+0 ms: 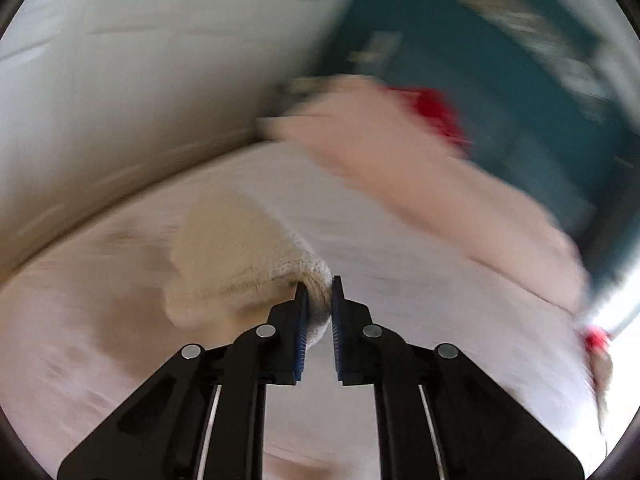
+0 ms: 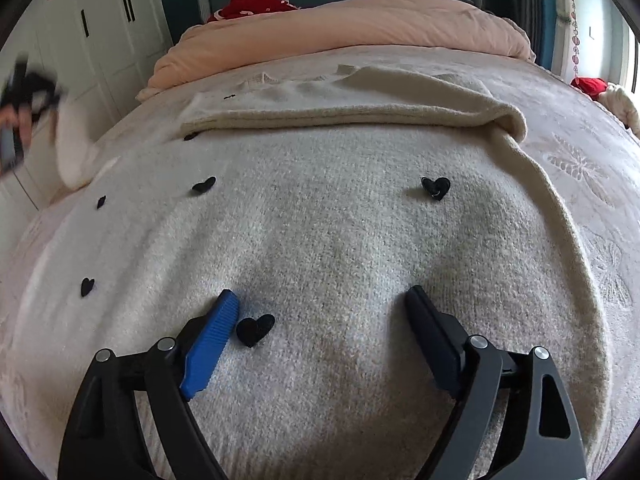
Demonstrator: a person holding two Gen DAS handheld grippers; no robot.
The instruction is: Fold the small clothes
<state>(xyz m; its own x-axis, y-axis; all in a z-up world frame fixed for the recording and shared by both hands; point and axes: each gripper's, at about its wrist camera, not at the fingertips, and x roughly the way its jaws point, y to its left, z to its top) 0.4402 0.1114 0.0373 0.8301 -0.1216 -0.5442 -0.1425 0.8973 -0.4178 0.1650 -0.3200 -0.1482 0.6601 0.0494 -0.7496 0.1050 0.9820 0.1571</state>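
**Cream sweater spread on the bed**

The cream knit sweater (image 2: 320, 240), dotted with small black hearts (image 2: 436, 188), lies flat across the bed (image 2: 580, 160). Its far part is folded over toward the pink duvet (image 2: 340, 28).

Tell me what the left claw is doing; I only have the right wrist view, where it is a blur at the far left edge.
Observer: The left claw is shut on a fold of the cream sweater, pinched between its blue pads.
Operator: Is that fold lying flat on the bed?
Observer: No, it bunches up from the bed cover toward the claw. The whole left wrist view is streaked with motion blur.
Operator: Anything beyond the fabric there?
Observer: The pink duvet with something red behind it; too blurred to tell more.
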